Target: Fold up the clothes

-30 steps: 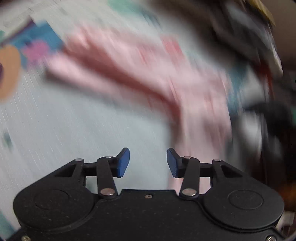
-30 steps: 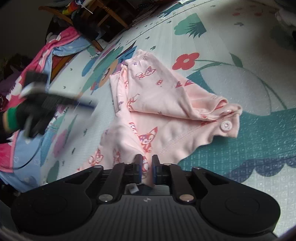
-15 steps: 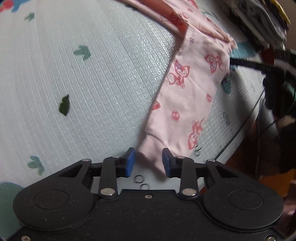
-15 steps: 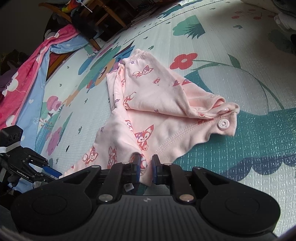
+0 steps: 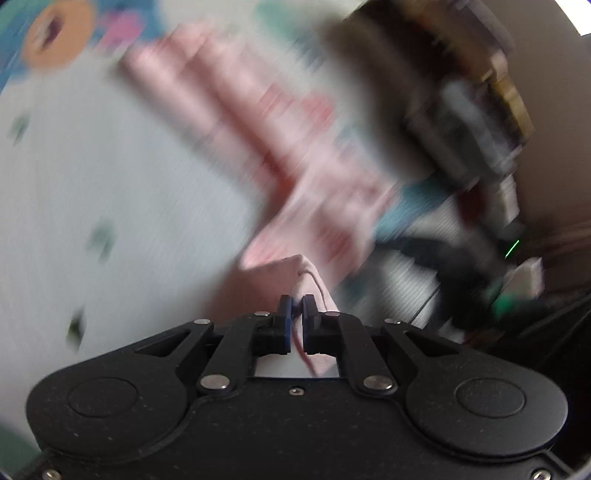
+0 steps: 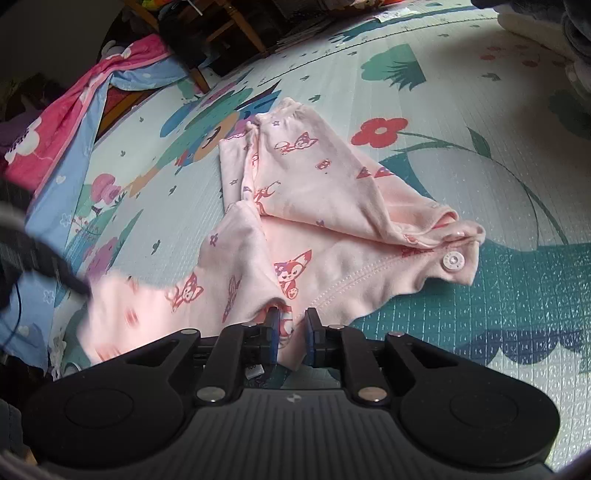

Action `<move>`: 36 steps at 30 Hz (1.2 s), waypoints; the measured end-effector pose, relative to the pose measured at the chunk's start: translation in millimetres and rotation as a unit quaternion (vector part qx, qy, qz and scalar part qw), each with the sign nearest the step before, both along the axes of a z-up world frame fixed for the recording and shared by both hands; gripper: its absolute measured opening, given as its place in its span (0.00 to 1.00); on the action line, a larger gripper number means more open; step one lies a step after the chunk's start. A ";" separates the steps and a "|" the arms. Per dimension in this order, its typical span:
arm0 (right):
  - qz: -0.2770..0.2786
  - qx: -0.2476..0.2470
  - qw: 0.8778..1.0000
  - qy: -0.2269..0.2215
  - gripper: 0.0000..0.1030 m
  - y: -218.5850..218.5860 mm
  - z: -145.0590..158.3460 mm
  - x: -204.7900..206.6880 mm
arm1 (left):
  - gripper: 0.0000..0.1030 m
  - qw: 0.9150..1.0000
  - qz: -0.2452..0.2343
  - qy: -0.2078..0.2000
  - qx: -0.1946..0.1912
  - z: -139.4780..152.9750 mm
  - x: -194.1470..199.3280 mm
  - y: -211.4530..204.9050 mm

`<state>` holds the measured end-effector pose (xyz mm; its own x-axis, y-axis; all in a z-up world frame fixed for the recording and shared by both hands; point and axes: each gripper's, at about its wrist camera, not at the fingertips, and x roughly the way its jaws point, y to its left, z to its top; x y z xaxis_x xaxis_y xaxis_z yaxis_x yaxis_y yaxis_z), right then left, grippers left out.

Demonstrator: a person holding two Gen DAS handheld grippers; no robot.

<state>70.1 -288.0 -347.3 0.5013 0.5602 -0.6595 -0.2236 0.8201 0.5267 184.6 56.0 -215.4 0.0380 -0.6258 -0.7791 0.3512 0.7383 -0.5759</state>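
Pink garment (image 6: 325, 236) spread across centre of right wrist view, on patterned mat (image 6: 480, 92). Printed with red-pink fox figures and small purple marks. Upper layer folded over diagonally, running from upper centre to right of centre, edge bunched near a white snap button (image 6: 453, 260). Stitched seam curving below that fold. Sleeve trailing toward lower left, its end smeared by blur. No containers in either view.

Right gripper (image 6: 290, 328) at bottom centre, blue pads close together with pink cloth between them; gripping garment at its near edge. Small white tag visible beside left finger, text unreadable.

Left gripper (image 5: 296, 325) at bottom centre of left wrist view, pads nearly touching, pinching a fold of garment (image 5: 306, 221) with a thin pink cord or seam running between them. Rest of that view heavily blurred: pink fabric stretching from upper centre down to fingers, pale mat (image 5: 110, 184) at left, dark indistinct shapes at right.

Blurred dark shape at far left of right wrist view, touching sleeve end; cannot tell what it is. Pink and blue bedding (image 6: 74, 122) at upper left, partly on mat. Wooden furniture legs (image 6: 236, 26) at top, beyond mat edge. Red flower (image 6: 380, 131) print on mat just right of garment.
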 end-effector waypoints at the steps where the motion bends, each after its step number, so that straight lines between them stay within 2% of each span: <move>1: 0.006 -0.002 1.000 -0.005 0.33 1.3 1.6 -1.0 | 0.03 1.000 0.003 -0.011 -0.020 11.2 11.1 -8.9; 4: 0.029 -0.021 0.999 -0.037 0.55 7.6 10.6 -8.8 | 0.03 0.997 0.014 -0.029 -0.068 26.9 43.6 -40.9; 9: 0.063 -0.081 0.992 -0.079 0.60 23.3 21.5 -19.5 | 0.03 0.992 0.024 -0.022 -0.124 28.8 87.3 -89.8; 12: 0.068 -0.101 0.989 -0.089 0.64 27.5 23.5 -20.0 | 0.03 0.989 0.031 -0.013 -0.146 26.3 104.7 -113.4; 15: 0.068 -0.115 0.987 -0.092 0.64 29.2 24.0 -18.4 | 0.03 0.988 0.038 -0.006 -0.152 21.9 120.3 -129.4; 20: 0.048 -0.139 0.984 -0.097 0.63 24.5 25.6 -18.4 | 0.03 0.989 0.022 0.003 -0.144 11.8 136.8 -158.2; 23: 0.027 -0.179 0.976 -0.118 0.55 21.9 30.5 -22.2 | 0.03 0.991 0.009 0.003 -0.137 9.1 141.4 -171.1; 25: 0.028 -0.182 0.973 -0.140 0.50 21.3 35.6 -25.2 | 0.03 0.991 0.004 0.004 -0.135 9.0 143.8 -176.1; 29: 0.097 -0.156 0.968 -0.170 0.50 42.4 42.8 -24.8 | 0.03 0.990 -0.007 0.017 -0.140 11.5 141.5 -176.8; 34: 0.152 -0.145 0.967 -0.147 0.51 66.5 35.5 -20.4 | 0.03 0.987 -0.050 0.039 -0.147 21.6 113.6 -163.0; 36: 0.153 -0.152 0.967 -0.133 0.52 67.0 31.1 -20.5 | 0.03 0.986 -0.073 0.049 -0.141 23.7 95.8 -155.6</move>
